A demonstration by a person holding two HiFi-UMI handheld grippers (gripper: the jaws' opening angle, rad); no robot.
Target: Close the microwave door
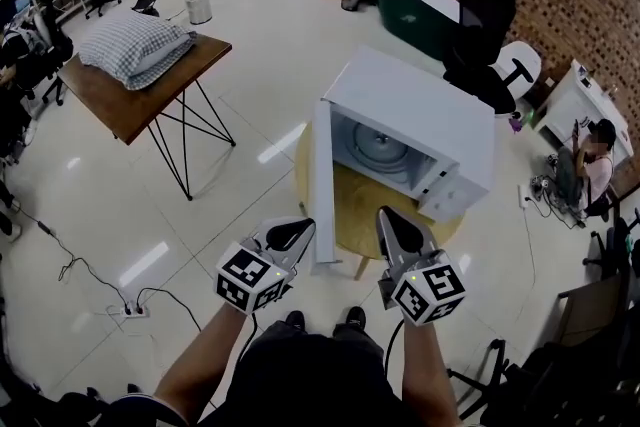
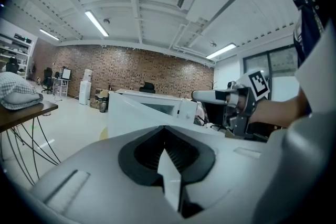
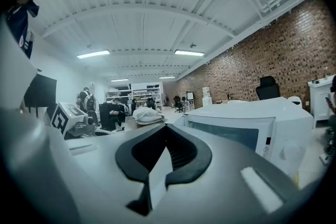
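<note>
White on pale wood: the microwave [image 1: 420,105] toward the far right edge of the round bench [image 1: 352,215], with the door [image 1: 322,185] swung fully out on its left hinge, pointing edge-on at the near rim. Inside the open cavity, a turntable plate [image 1: 380,145] and nothing else to make out.

At the near edge of the bench, just left of the door's free end, the left gripper [image 1: 300,231], with fingers [image 2: 169,178] pressed together on nothing. Impossible to tell from above whether touching the door's outer face or only just beside it. Also at the near edge, right of the door and in front of the cavity, the right gripper [image 1: 392,223], with fingers [image 3: 159,178] likewise closed and empty.

Reads as the approach step, with no push visibly begun and the door nowhere near its frame.

Calls next for laying the closed left fingers against the outer face near the free end, well away from the hinge, then sweeping right and away in an arc until latched. Calls also for keeping the right gripper clear of the closing gap, or bracing it on the microwave in case of sliding on the bench.
</note>
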